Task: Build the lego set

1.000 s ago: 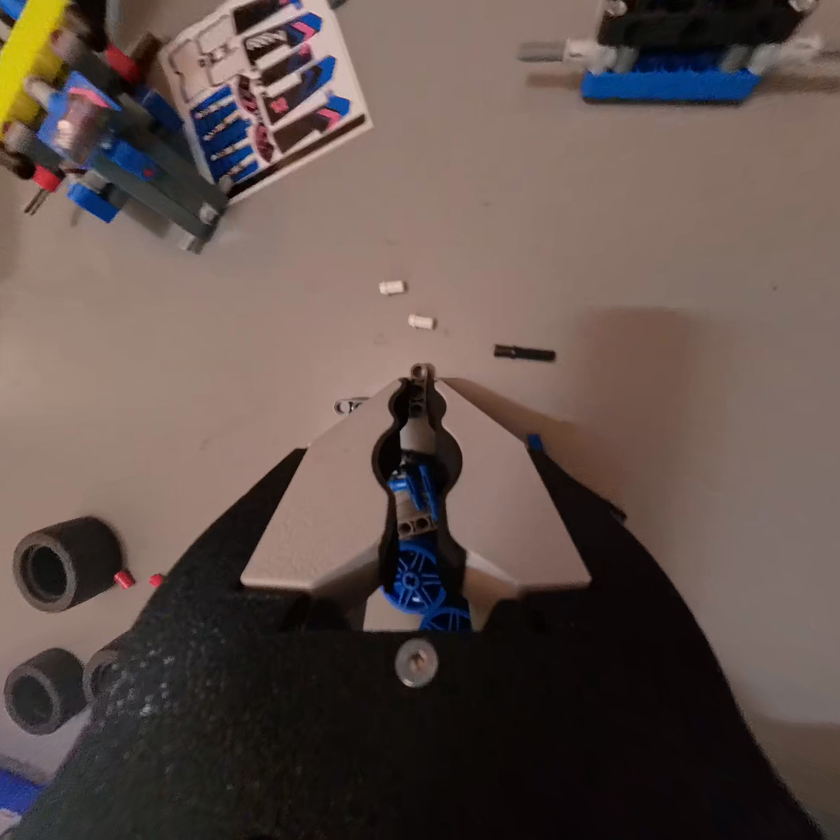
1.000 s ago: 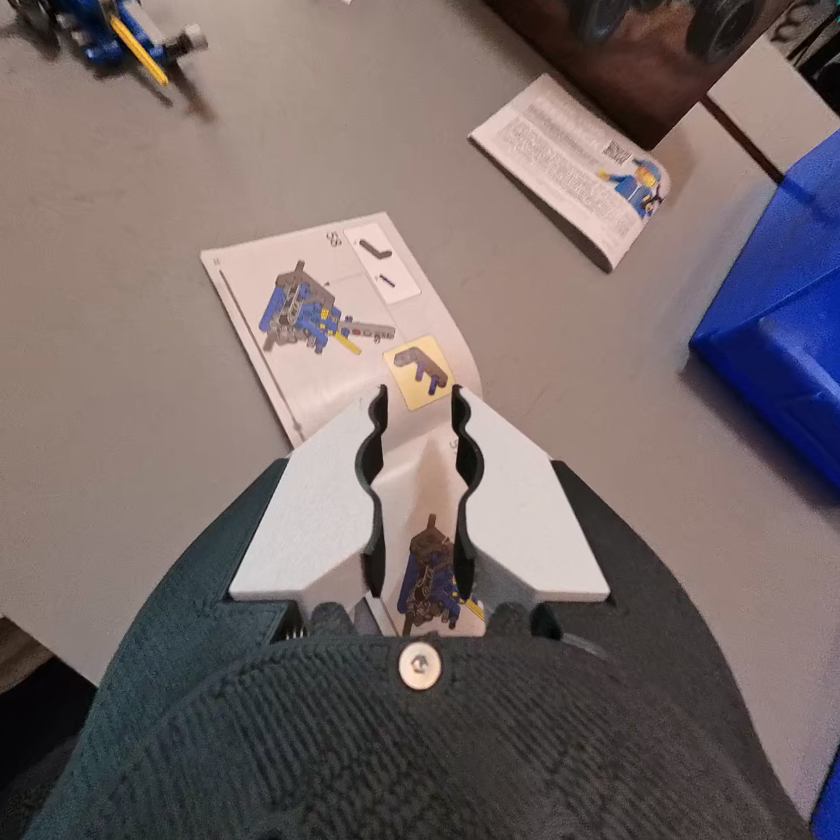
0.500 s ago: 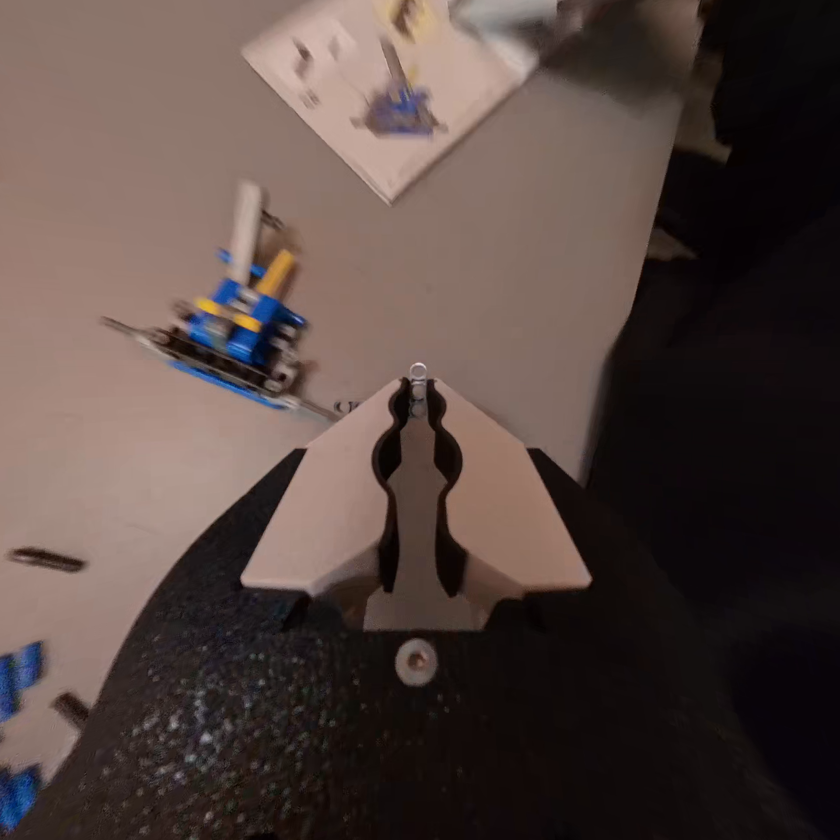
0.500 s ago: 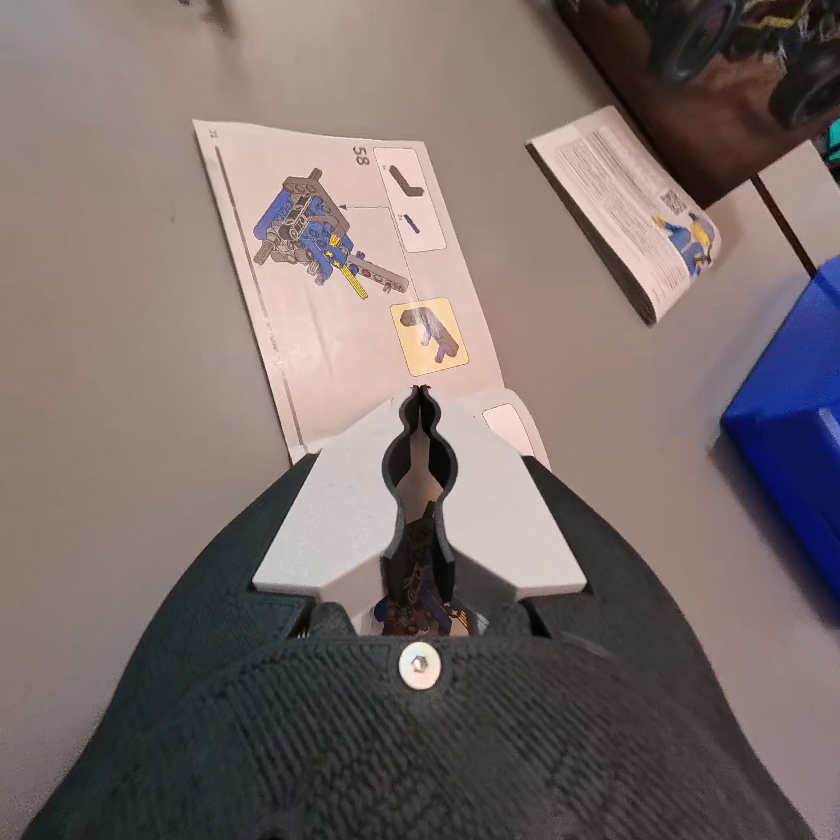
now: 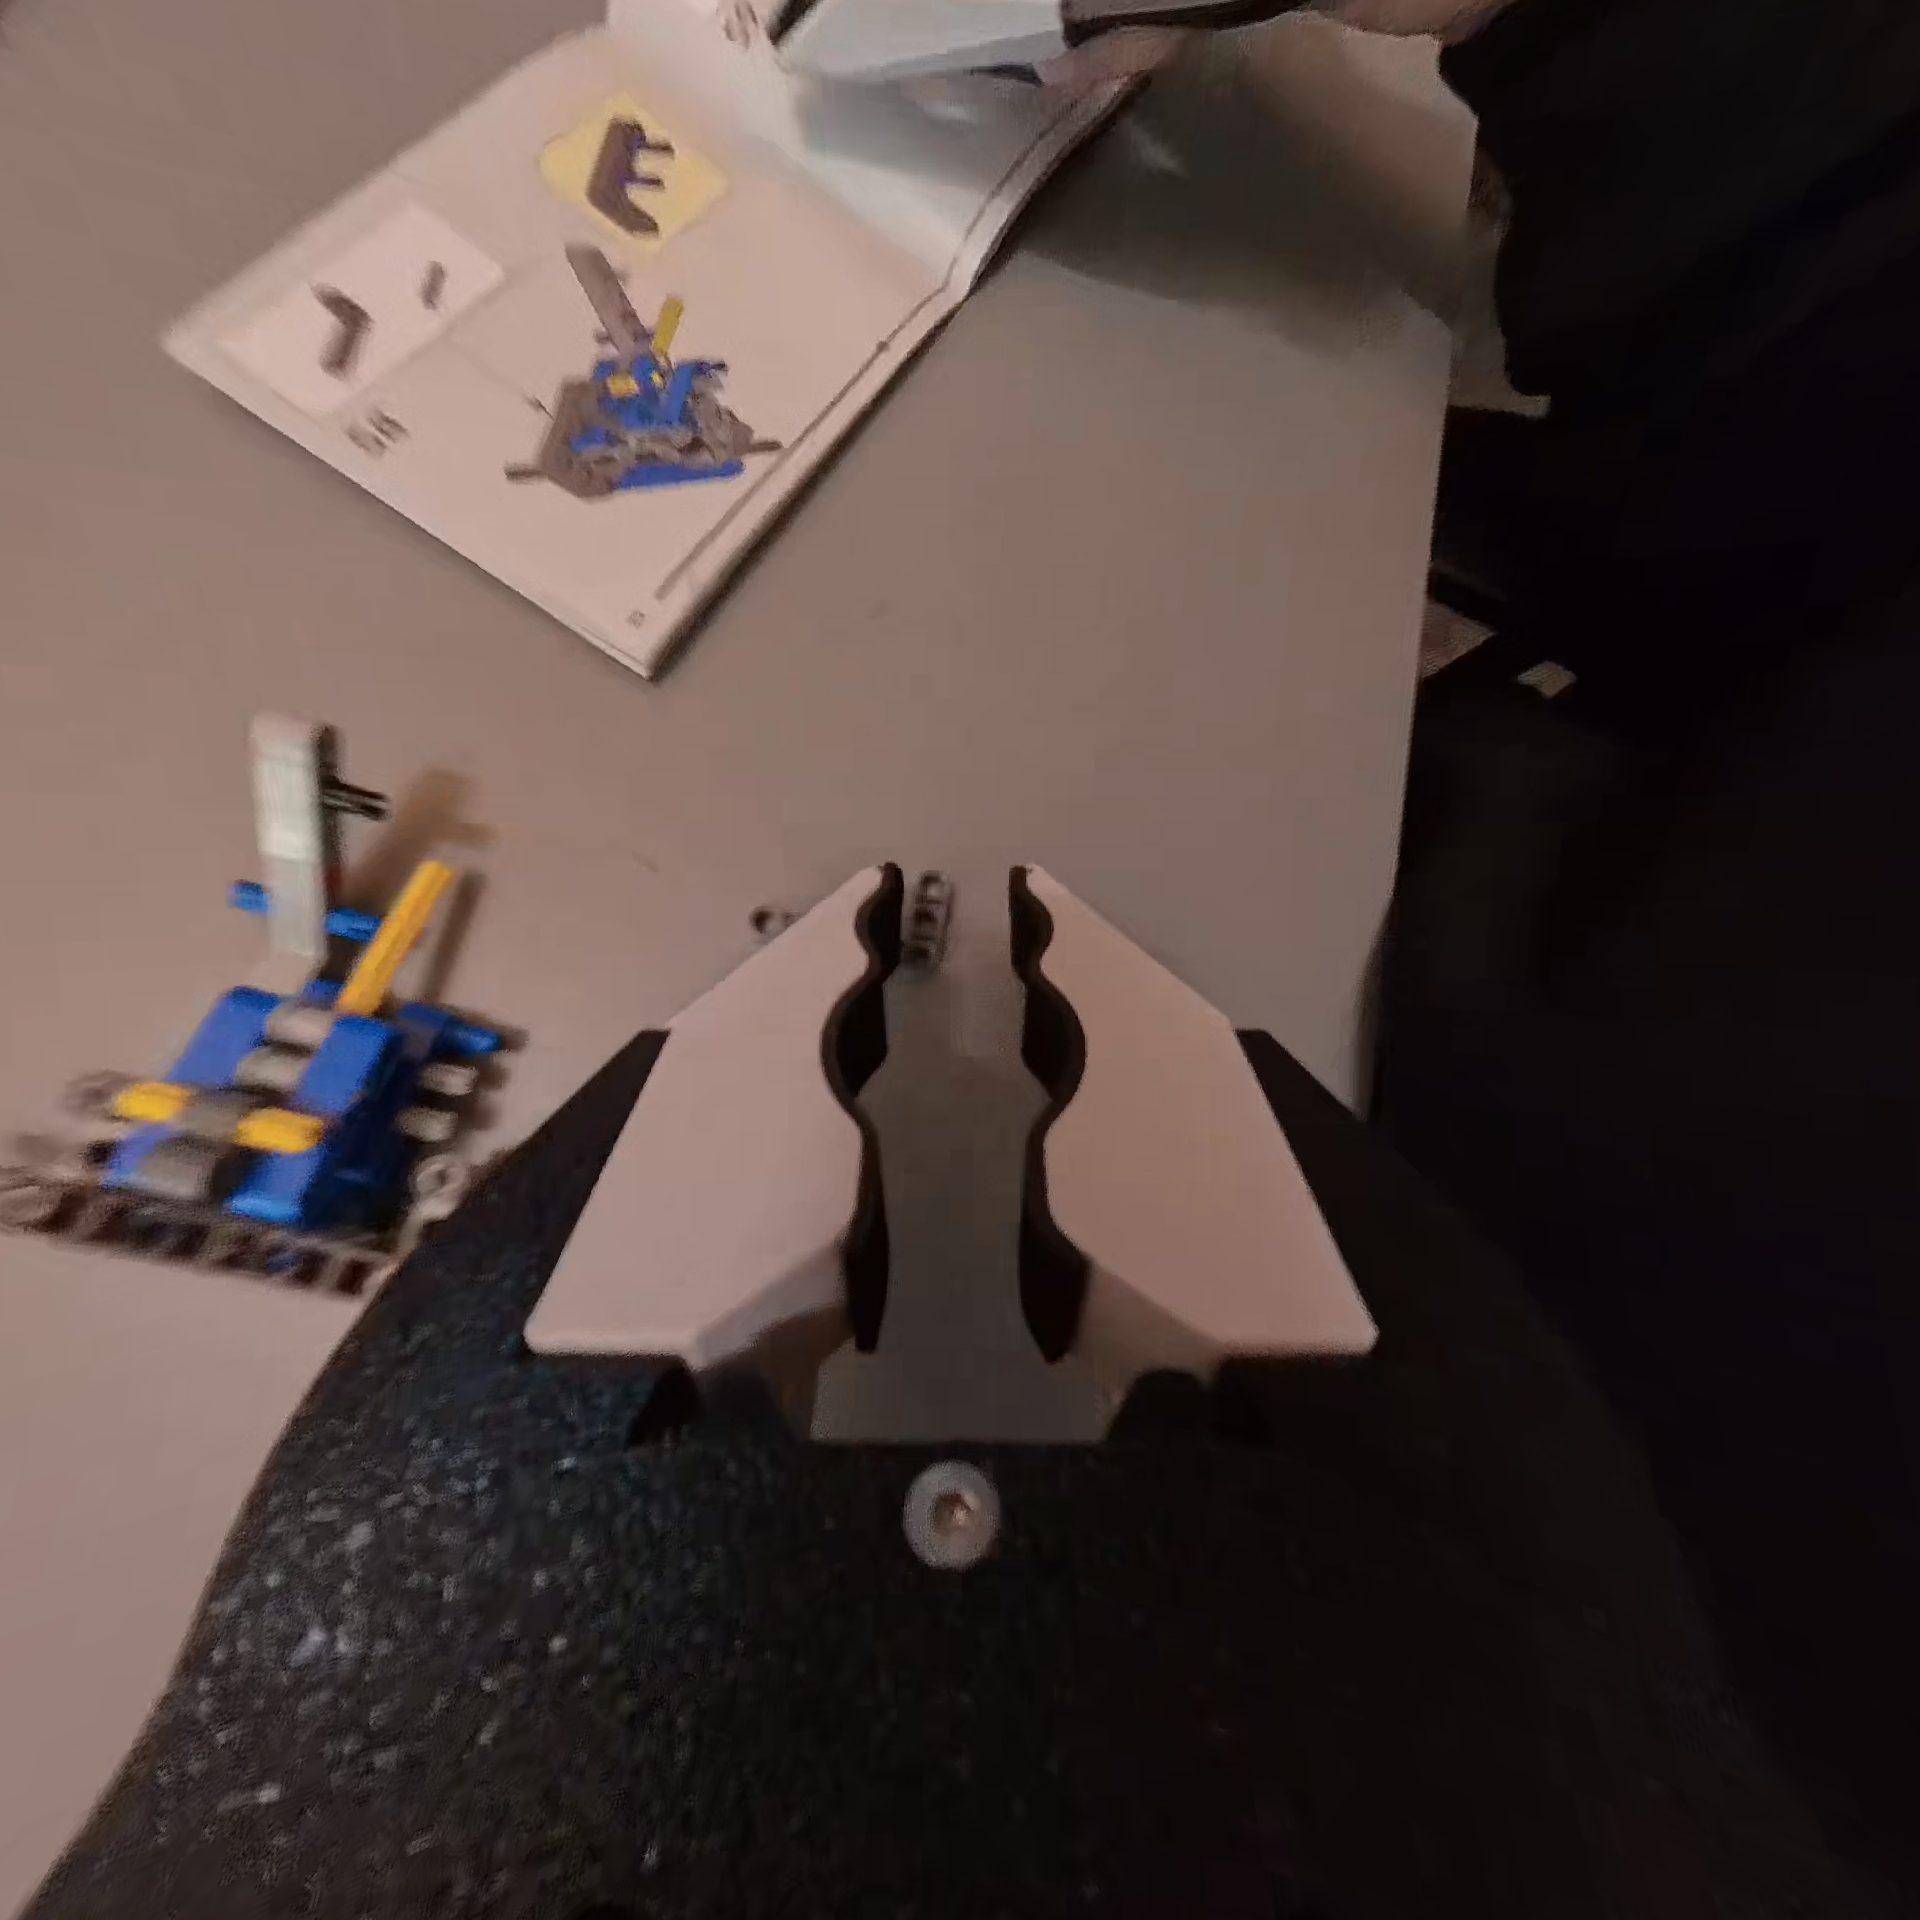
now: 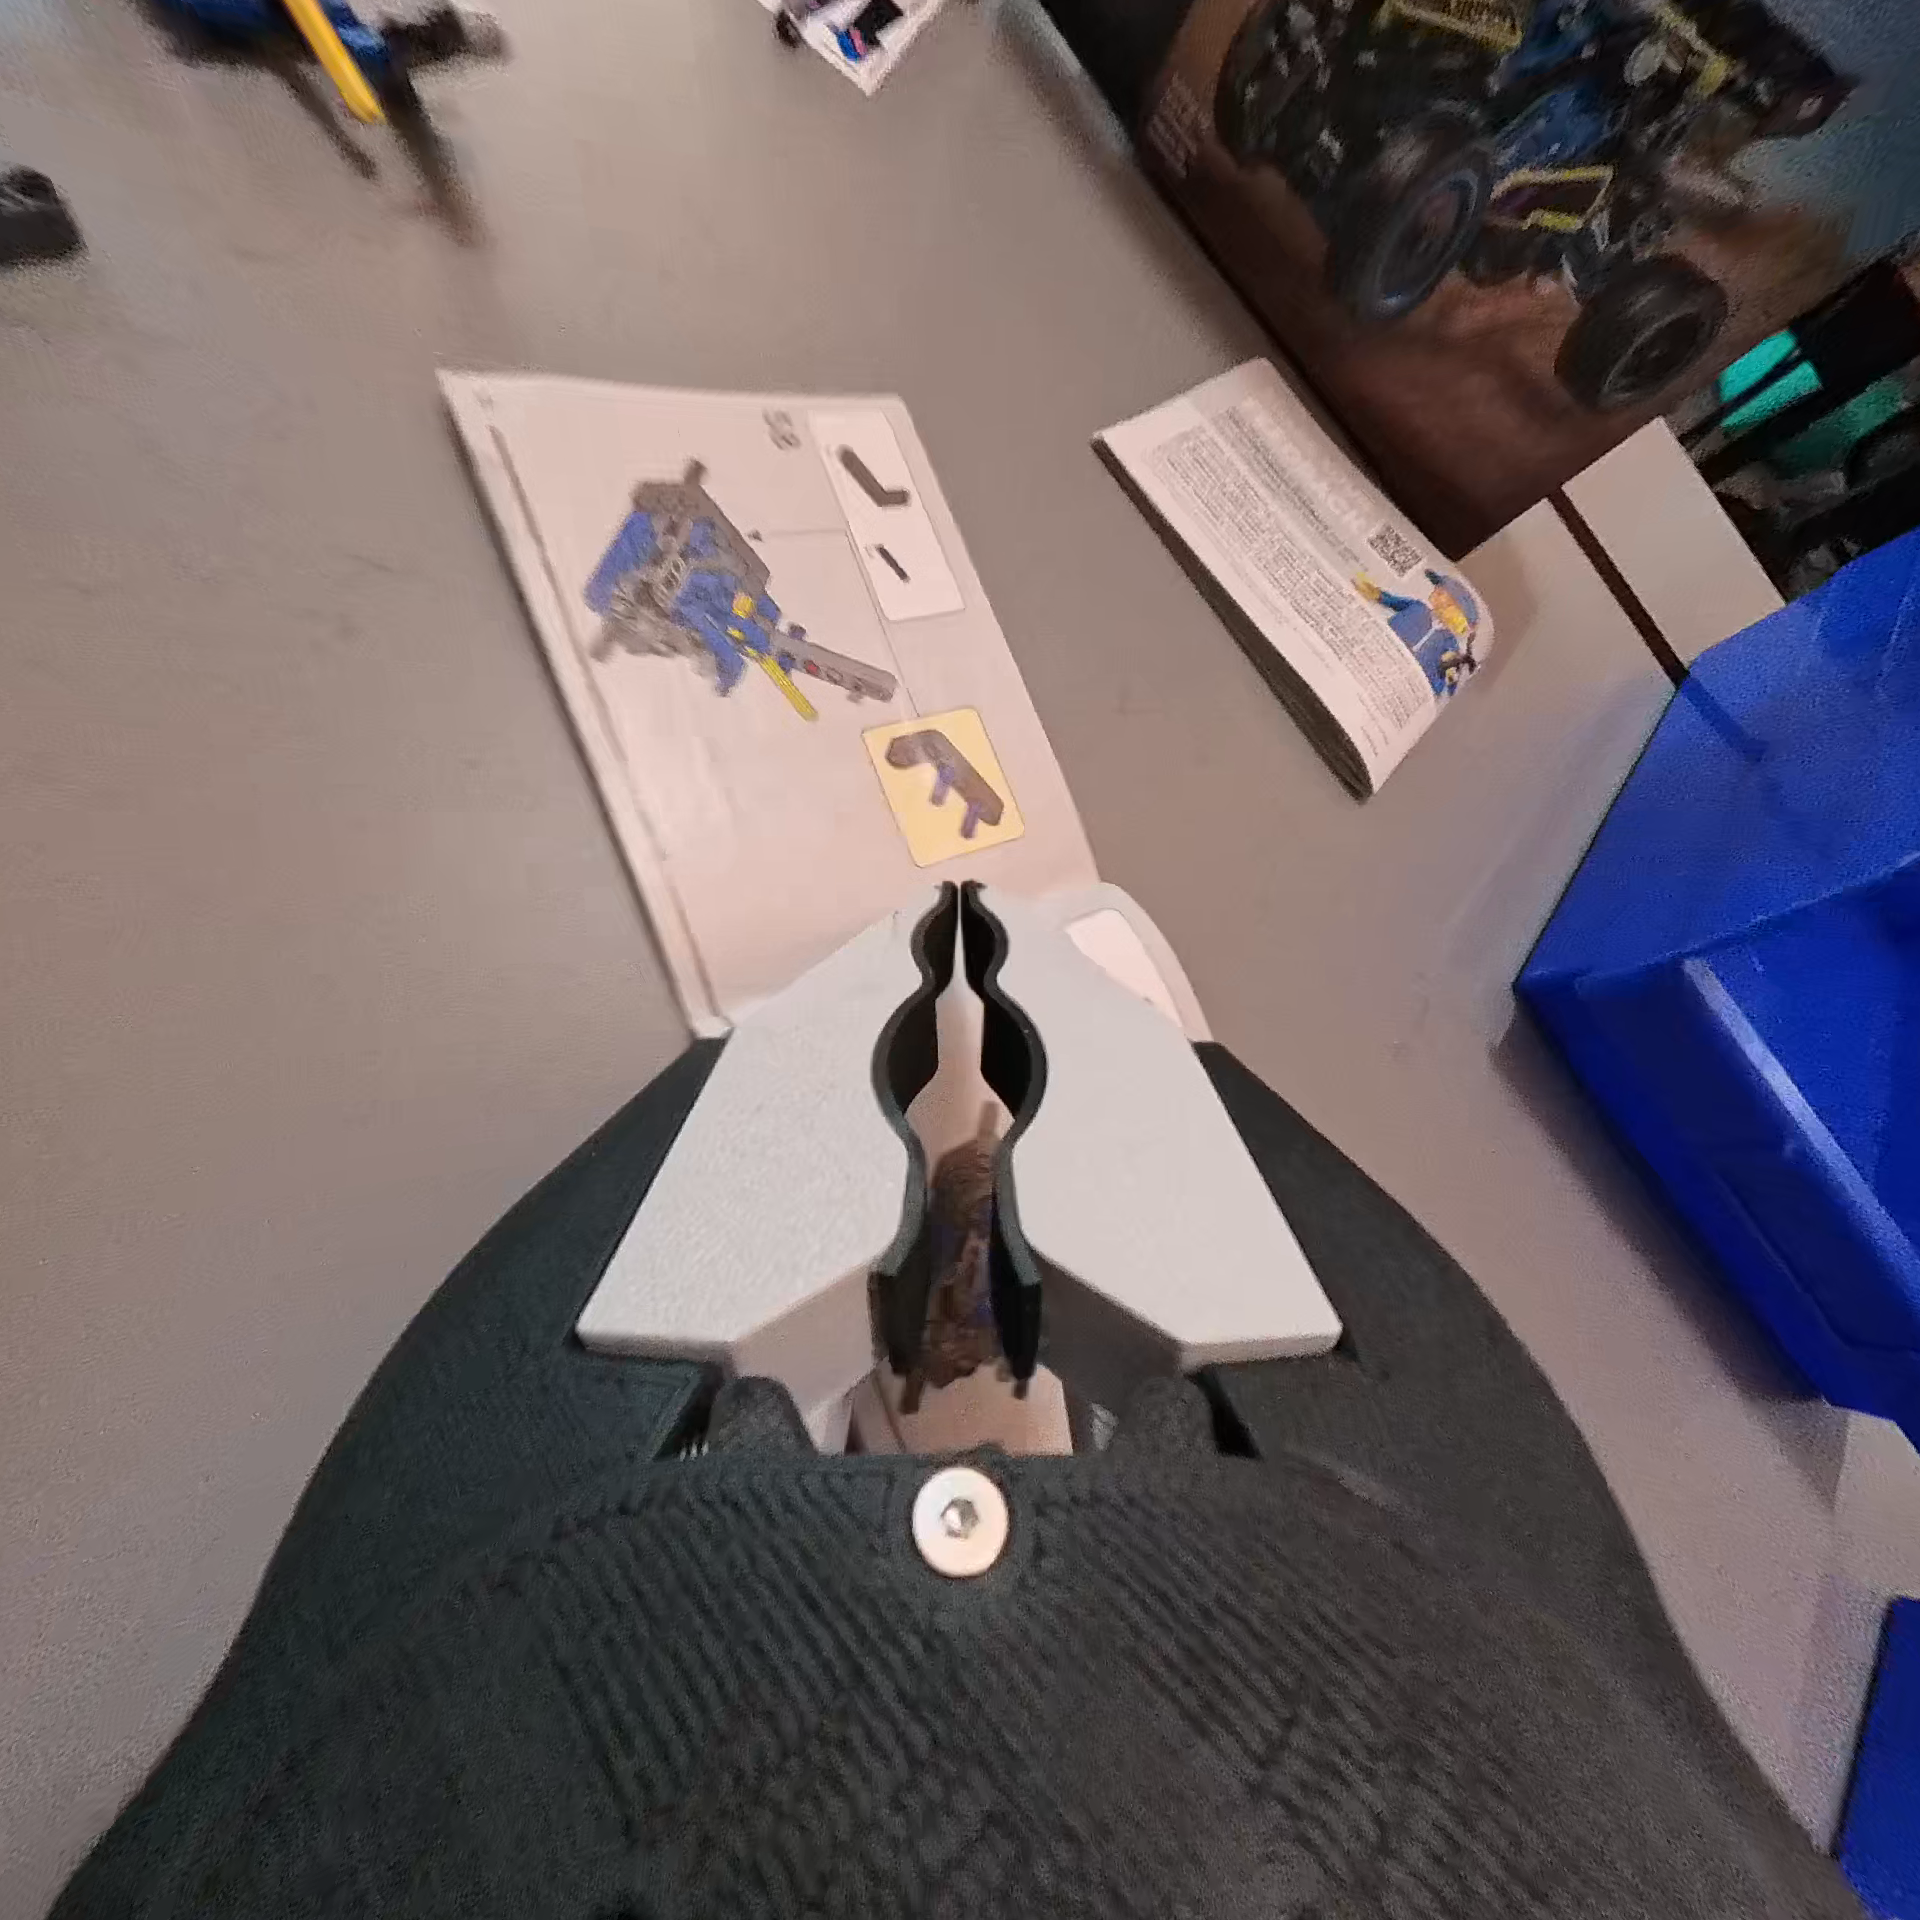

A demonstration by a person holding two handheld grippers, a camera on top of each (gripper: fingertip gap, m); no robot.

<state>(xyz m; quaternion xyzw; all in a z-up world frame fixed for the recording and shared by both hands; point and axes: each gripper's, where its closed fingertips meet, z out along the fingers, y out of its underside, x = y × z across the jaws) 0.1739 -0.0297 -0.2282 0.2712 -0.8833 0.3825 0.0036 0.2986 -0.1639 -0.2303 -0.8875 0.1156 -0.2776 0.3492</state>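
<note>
My left gripper (image 5: pixel 951 883) is open. A small grey beam (image 5: pixel 932 920) sits loose between its tips, close to the left finger, over the table near the edge. The blue, yellow and grey partial build (image 5: pixel 281 1091) stands to the left; it also shows blurred at the far left of the right wrist view (image 6: pixel 332 42). My right gripper (image 6: pixel 958 894) is shut on a page (image 6: pixel 1127 940) of the open instruction booklet (image 6: pixel 748 623) and holds it curled up. The booklet (image 5: pixel 582 343) and the right gripper (image 5: pixel 935 42) show at the top of the left wrist view.
A second, closed booklet (image 6: pixel 1299 582) lies to the right, with the set's box (image 6: pixel 1507 208) behind it and a blue bin (image 6: pixel 1766 935) at the far right. A sticker sheet (image 6: pixel 852 31) and a black piece (image 6: pixel 31 218) lie farther off. The table edge (image 5: pixel 1403 831) is just to the right of my left gripper. Some 20 cm of space lies between my two pairs of fingers.
My left gripper swung from the loose parts toward the build and booklet, then opened and let go of the small grey beam. My right gripper shut on a booklet page and raised it.
</note>
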